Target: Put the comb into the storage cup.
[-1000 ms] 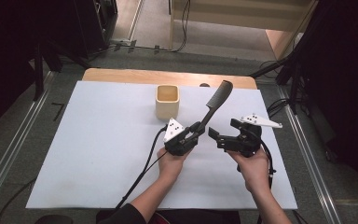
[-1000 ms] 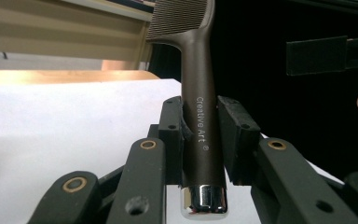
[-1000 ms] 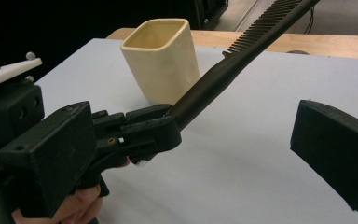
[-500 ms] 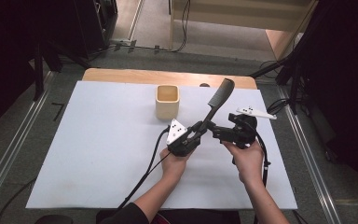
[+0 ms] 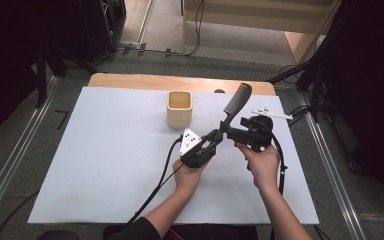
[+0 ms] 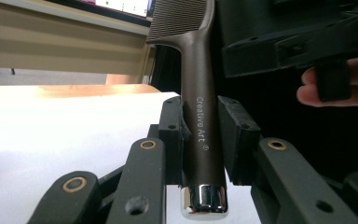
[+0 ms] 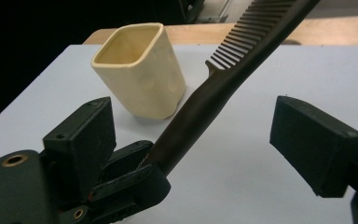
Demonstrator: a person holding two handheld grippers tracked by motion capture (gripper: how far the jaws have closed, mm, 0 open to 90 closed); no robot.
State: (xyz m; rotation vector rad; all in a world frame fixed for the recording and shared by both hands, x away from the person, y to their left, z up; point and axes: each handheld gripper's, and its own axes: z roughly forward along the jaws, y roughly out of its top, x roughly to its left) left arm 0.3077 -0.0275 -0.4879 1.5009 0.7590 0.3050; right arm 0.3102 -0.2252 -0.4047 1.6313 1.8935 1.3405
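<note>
A dark brown comb [image 5: 233,109] with a chrome end cap tilts up and to the right above the table. My left gripper [image 5: 209,145] is shut on its handle [image 6: 200,130], which stands between the two pads. My right gripper [image 5: 229,133] is open and comes in from the right at the comb's mid-handle. In the right gripper view the comb [image 7: 214,91] passes between the wide-apart pads [image 7: 314,142], nearer the left one. A cream square cup [image 5: 180,107] stands upright on the white sheet, behind and to the left of both grippers.
The white sheet [image 5: 105,150] covers most of the table, with a wooden edge [image 5: 130,80] at the back. Cables trail from both grippers toward the front. Metal rails [image 5: 330,165] run along both sides of the table.
My right gripper has moved left toward the comb, and its open jaws now straddle the handle. The left gripper and comb have barely moved.
</note>
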